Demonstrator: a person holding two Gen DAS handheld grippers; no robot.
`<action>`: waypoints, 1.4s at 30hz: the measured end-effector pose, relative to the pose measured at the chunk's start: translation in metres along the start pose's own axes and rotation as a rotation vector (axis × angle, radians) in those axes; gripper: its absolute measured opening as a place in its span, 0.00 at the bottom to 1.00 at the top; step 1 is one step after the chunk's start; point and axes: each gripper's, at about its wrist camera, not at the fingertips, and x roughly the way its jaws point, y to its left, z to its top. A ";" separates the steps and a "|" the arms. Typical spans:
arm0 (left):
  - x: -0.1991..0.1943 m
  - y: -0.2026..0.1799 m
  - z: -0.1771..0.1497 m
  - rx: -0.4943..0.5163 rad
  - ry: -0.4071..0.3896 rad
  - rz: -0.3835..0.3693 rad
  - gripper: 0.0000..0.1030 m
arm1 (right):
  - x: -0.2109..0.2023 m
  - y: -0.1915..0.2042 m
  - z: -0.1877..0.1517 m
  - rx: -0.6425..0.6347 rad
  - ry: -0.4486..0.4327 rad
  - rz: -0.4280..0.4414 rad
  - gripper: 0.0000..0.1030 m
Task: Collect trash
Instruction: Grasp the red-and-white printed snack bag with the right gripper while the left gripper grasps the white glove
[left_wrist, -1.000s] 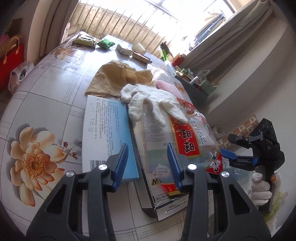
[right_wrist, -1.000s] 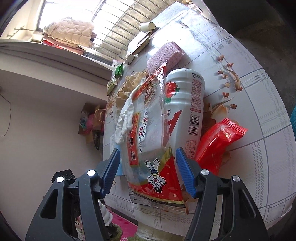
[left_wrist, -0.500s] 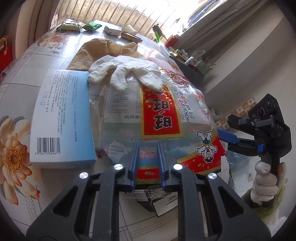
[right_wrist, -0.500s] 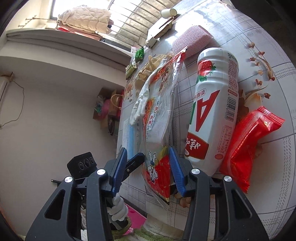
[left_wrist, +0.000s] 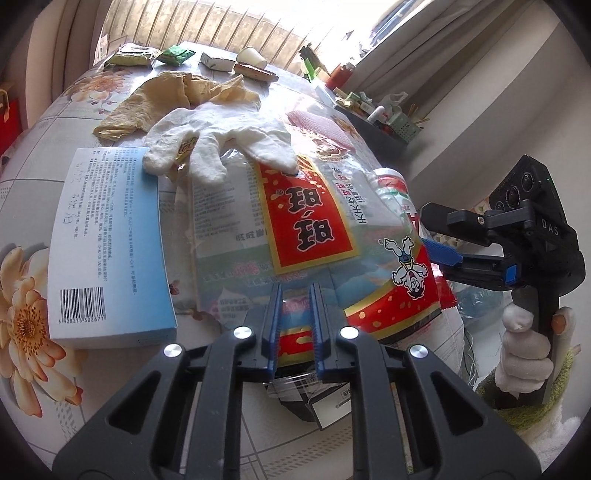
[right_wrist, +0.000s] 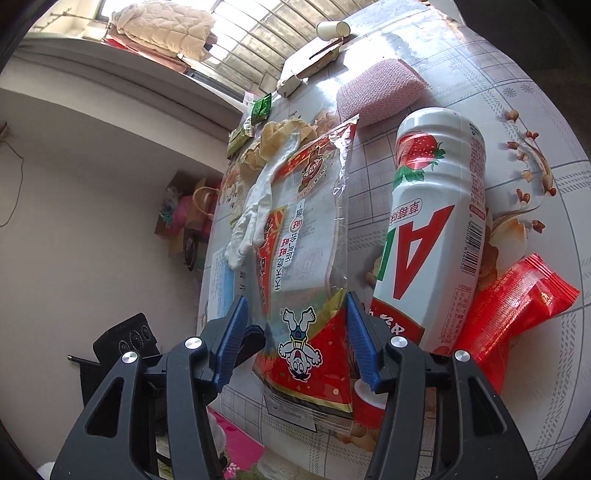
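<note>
Right, table (left_wrist: 44, 192) is cluttered; the big snack bag (left_wrist: 306, 229) lies mid-table, glove (left_wrist: 221, 144) on its far end. Left gripper (left_wrist: 295, 325) is narrow, closing on the bag's near edge. Right gripper (right_wrist: 295, 339) straddles the corner, jaws opening, no visible squeeze. Advice: pinch both layers, lift slowly so the glove slides off, clear of the bottle (right_wrist: 436, 221).

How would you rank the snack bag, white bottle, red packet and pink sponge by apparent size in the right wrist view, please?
1. Snack bag
2. White bottle
3. Red packet
4. Pink sponge, though farther off, so unsure.
</note>
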 end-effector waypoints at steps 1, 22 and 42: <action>0.000 -0.001 0.000 0.003 0.001 -0.001 0.12 | 0.001 -0.002 0.000 0.010 0.006 0.033 0.52; -0.016 -0.006 0.074 0.069 -0.109 0.139 0.64 | -0.028 -0.006 -0.016 0.028 -0.102 -0.029 0.12; 0.109 0.020 0.142 0.212 0.170 0.460 0.41 | -0.079 -0.025 -0.020 0.057 -0.225 0.051 0.11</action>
